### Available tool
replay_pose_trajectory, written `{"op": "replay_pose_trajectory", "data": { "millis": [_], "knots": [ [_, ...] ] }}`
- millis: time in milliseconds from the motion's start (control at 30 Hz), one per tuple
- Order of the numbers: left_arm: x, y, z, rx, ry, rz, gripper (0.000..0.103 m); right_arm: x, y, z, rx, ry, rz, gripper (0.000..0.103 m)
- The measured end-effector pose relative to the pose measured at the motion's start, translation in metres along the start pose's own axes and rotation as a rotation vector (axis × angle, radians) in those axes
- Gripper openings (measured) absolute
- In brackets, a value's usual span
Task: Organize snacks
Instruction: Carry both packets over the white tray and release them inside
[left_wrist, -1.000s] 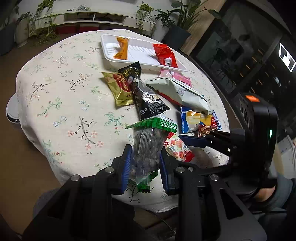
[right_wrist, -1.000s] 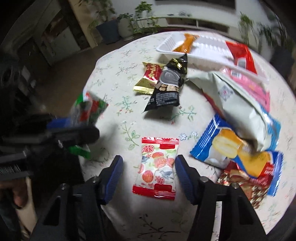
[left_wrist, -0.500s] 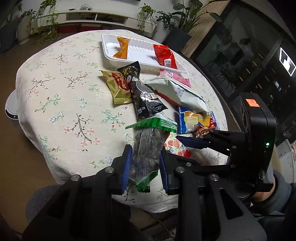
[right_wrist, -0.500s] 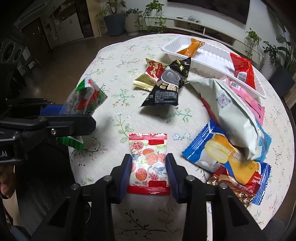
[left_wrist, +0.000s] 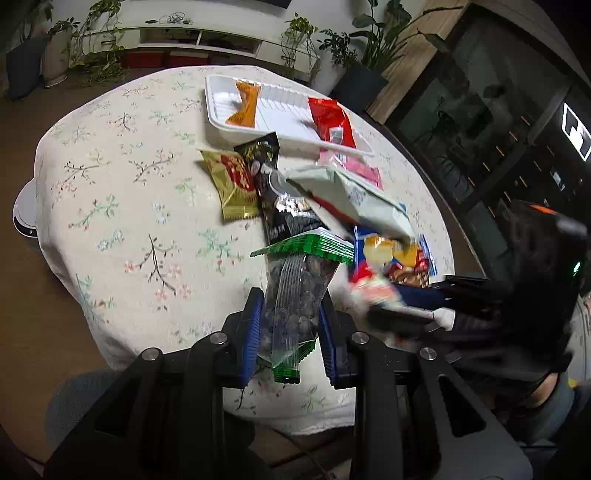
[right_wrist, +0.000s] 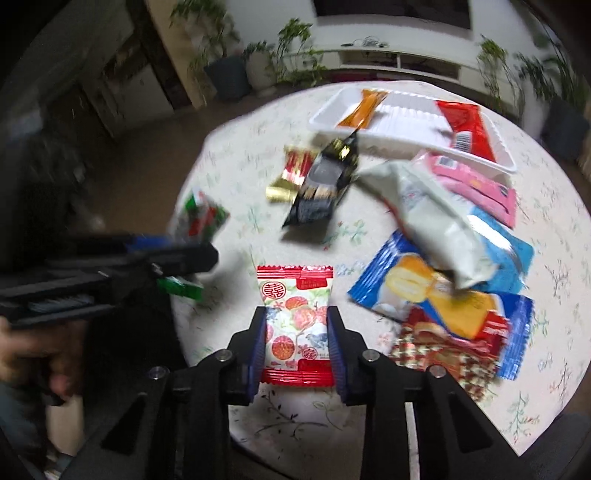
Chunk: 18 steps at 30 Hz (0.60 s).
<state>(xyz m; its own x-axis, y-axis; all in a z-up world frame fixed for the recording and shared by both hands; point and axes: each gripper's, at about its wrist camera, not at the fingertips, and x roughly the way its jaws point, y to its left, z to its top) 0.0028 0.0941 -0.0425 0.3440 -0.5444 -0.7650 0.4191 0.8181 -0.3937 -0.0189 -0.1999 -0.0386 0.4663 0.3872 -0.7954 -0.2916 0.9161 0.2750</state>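
Right gripper (right_wrist: 296, 345) just closed onto red-and-white candy packet (right_wrist: 295, 317) — blue pads pressed against both long edges, packet upright between them above the floral tablecloth (right_wrist: 236, 155). Left gripper (left_wrist: 289, 334) narrowly clamped on clear bag with green header (left_wrist: 295, 295), dark round pieces inside, bag standing up out of the jaws. Taking white tray (right_wrist: 402, 129) at the far side of the table as landmark: orange packet (right_wrist: 364, 107) lying in its left end, red packet (right_wrist: 466, 125) in its right end. Just in front of tray, black pouch (right_wrist: 325, 181) overlapping gold-and-red packet (right_wrist: 291, 173). Nearer from tray's right end — pink packet (right_wrist: 476, 184), pale grey bag (right_wrist: 432, 210) on top of blue-edged pastry packet (right_wrist: 406, 284), checkered red-gold packet (right_wrist: 439, 350) nearest
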Motion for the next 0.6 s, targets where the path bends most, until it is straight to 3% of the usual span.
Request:
{"op": "replay_pose_trajectory", "data": {
  "millis": [133,367,500,600],
  "knots": [
    [-0.002,0.003,0.019,-0.008,-0.022,0.000,0.026,-0.039,-0.036,0.012,0.096,-0.099,0.034,0.033],
    [-0.005,0.025,0.090,-0.012,-0.090,0.061,0.026,-0.094,-0.149,0.043,0.285,-0.238,-0.086,0.033],
    [0.011,0.030,0.145,0.011,-0.098,0.105,0.026,-0.103,-0.193,0.071,0.324,-0.278,-0.161,0.033],
    [0.033,0.025,0.189,0.049,-0.086,0.133,0.026,-0.092,-0.207,0.110,0.298,-0.297,-0.121,0.033]
  ]
}}
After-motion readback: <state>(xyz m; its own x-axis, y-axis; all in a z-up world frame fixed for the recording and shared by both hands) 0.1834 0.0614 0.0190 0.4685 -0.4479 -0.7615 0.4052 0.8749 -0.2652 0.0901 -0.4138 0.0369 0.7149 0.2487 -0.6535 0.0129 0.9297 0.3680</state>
